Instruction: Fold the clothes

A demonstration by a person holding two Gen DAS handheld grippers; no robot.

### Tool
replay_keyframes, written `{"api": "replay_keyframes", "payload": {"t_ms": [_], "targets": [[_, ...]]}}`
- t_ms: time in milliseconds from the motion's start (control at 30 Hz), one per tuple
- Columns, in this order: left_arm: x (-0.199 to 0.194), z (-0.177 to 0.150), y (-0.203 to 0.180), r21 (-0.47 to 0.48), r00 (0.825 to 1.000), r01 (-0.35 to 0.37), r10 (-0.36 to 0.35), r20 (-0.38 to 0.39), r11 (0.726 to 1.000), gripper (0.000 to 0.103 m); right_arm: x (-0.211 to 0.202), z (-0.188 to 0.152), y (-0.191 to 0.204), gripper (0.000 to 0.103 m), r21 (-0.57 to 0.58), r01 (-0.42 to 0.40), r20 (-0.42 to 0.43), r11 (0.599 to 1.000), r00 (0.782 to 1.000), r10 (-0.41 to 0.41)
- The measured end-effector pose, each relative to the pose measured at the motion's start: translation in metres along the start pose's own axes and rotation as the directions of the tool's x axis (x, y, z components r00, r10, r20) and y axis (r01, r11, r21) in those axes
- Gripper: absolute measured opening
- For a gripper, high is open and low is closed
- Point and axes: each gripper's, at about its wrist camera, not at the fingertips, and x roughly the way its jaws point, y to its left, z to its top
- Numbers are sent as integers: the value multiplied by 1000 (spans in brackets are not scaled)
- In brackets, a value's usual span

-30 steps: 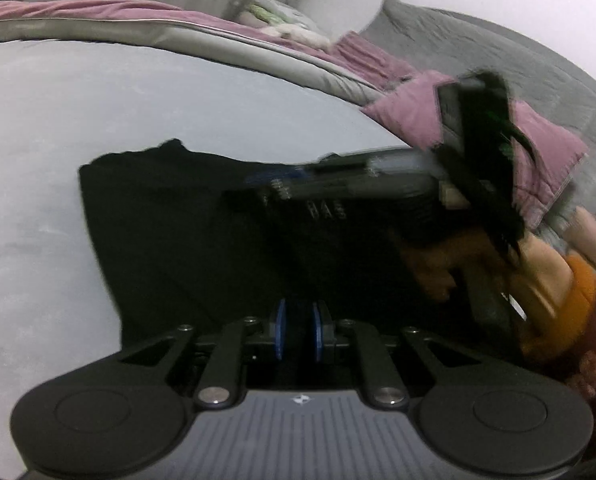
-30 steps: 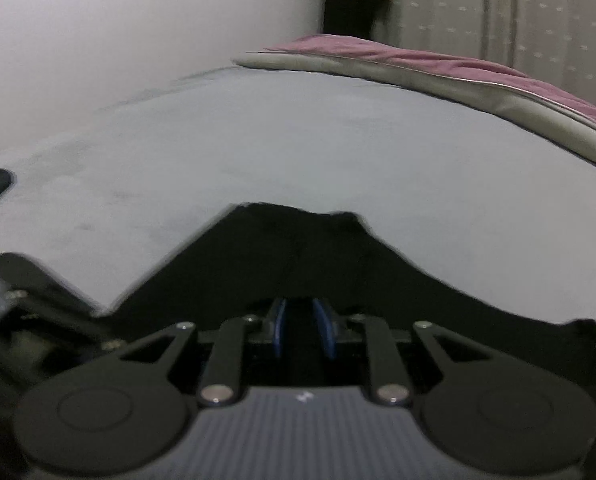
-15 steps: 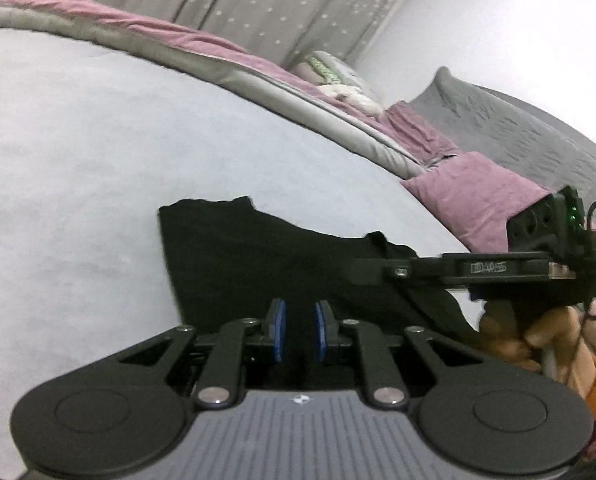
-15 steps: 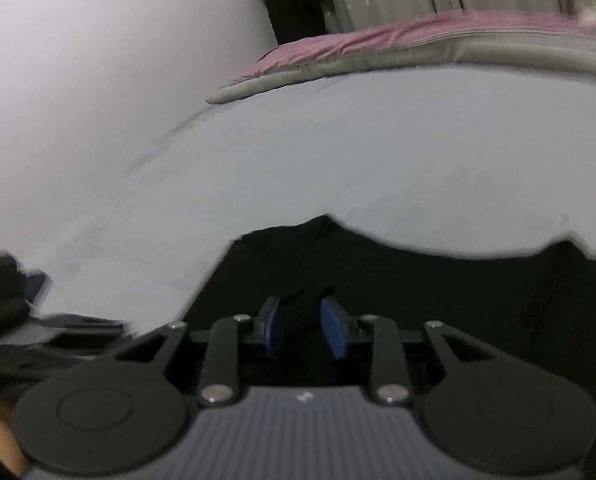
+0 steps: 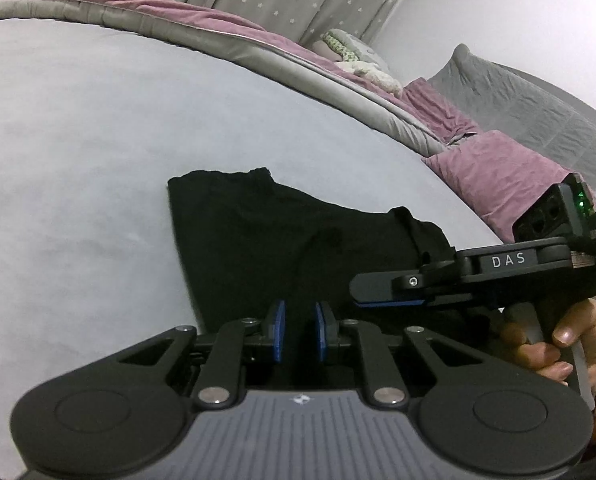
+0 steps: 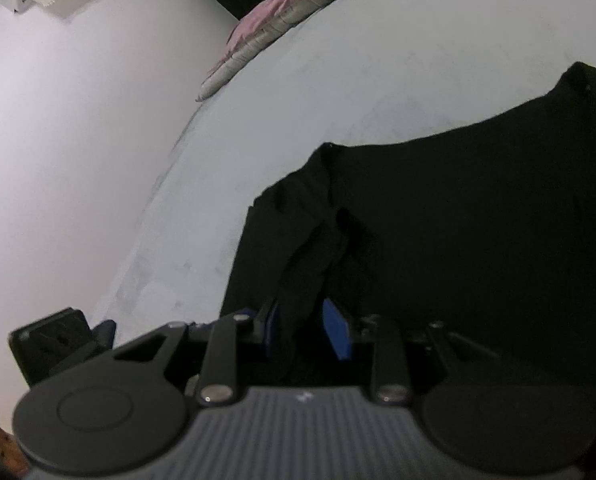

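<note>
A black garment (image 5: pixel 298 240) lies spread on the pale grey bed sheet (image 5: pixel 78 160), one corner pointing away. My left gripper (image 5: pixel 300 332) sits low over its near edge, blue pads close together with black cloth filling the narrow gap. The right gripper (image 5: pixel 378 294) shows side-on just to the right, held level over the cloth by a hand (image 5: pixel 546 344). In the right wrist view a raised fold of the garment (image 6: pixel 458 240) runs down between the right gripper's (image 6: pixel 304 326) blue pads. Those pads stand apart, the right one bare-faced and not pressing.
A rolled grey-and-pink quilt (image 5: pixel 218 36) lines the bed's far edge, with pink pillows (image 5: pixel 510 172) and a grey headboard (image 5: pixel 538 92) at the right. A white wall (image 6: pixel 78 140) borders the sheet on the left in the right wrist view.
The right gripper rolled over and its pads spread wider around the cloth fold. The garment sank from a lifted bunch to lying on the sheet. The left gripper tilted a little.
</note>
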Motion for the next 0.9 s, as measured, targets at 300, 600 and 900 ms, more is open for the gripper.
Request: {"api": "replay_keyframes", "payload": {"t_ms": [300, 600, 900], "targets": [[-3, 0, -1, -2, 1000, 1, -1, -1, 1000, 14, 5, 1, 11, 26, -44, 35, 9, 998, 999, -35], [-18, 4, 5, -43, 997, 18, -15, 77, 999, 14, 1, -3, 21, 5, -99, 79, 44, 992, 996, -75], [-6, 5, 8, -36, 999, -44, 45, 27, 998, 14, -2, -5, 16, 7, -106, 134, 28, 985, 991, -132]]}}
